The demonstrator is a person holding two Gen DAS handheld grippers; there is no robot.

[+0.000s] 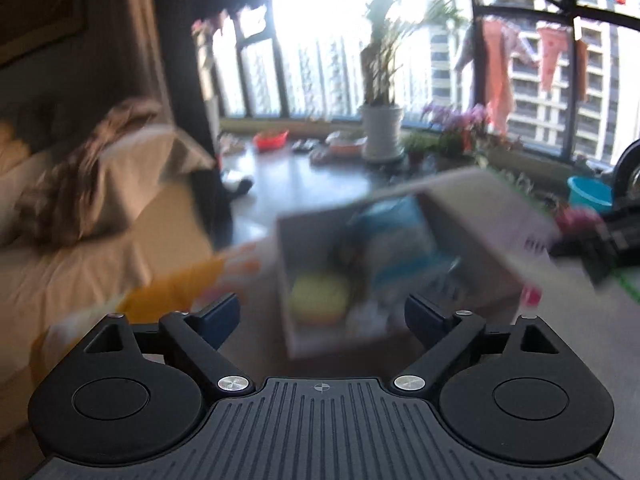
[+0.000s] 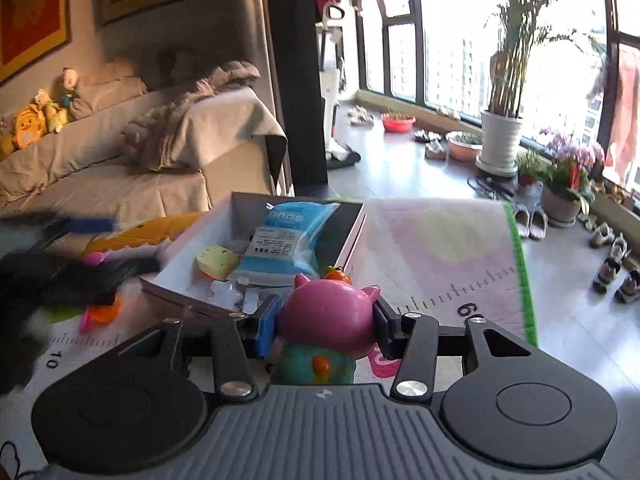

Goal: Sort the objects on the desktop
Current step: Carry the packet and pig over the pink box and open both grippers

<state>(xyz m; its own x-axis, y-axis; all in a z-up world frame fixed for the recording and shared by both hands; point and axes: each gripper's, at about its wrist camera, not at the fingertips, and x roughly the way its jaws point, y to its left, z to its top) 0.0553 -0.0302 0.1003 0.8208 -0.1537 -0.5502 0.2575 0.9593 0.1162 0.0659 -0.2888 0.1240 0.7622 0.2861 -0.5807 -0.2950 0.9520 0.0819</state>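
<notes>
Box (image 2: 352,236): open tray ahead of both grippers, just beyond the right fingers.
Pig figurine (image 2: 328,316): upright, clamped by the head.
Right gripper (image 2: 326,322): fingers closed on the pig, nearer the box.
Left gripper (image 1: 322,314): fingers wide, empty.

Black left tongs (image 1: 322,318), ribbed grey base, silver screws, round black discs, right tongs (image 2: 326,326) blue-padded

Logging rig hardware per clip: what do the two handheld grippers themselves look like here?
Both match: the left gripper and right gripper have a grey ribbed body with a small crosshair mark, two round black discs, black linkage arms with silver screws, and blue finger pads. No cables, hands or sleeves show.
</notes>
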